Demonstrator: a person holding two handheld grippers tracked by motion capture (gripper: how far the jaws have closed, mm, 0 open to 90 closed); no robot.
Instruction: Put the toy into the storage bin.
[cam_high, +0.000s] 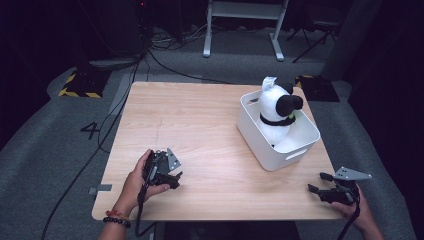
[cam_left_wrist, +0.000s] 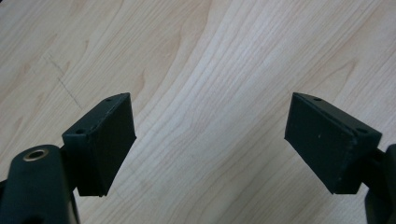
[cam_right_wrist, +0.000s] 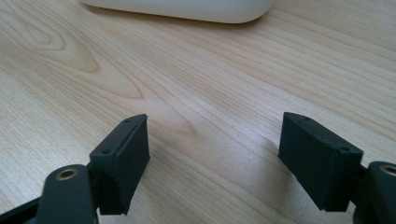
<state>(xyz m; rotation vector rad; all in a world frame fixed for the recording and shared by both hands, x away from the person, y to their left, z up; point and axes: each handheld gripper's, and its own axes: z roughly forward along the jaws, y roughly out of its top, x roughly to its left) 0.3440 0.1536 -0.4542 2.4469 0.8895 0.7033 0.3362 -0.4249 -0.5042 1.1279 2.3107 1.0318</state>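
Plush dog (cam_high: 276, 112): lower body hidden inside the white bin (cam_high: 260, 145), face too small to read. Green bit at its collar, can't tell what.

Right gripper view: bin cut off by top edge, just its bottom rim (cam_right_wrist: 187, 9) visible.

High view: both forearms cut off at bottom edge. Left gripper (cam_high: 172, 179) partly covered by the hand (cam_high: 135, 182), jaw tips too small to judge there. Room behind the table (cam_high: 200, 120) too dark to make out.
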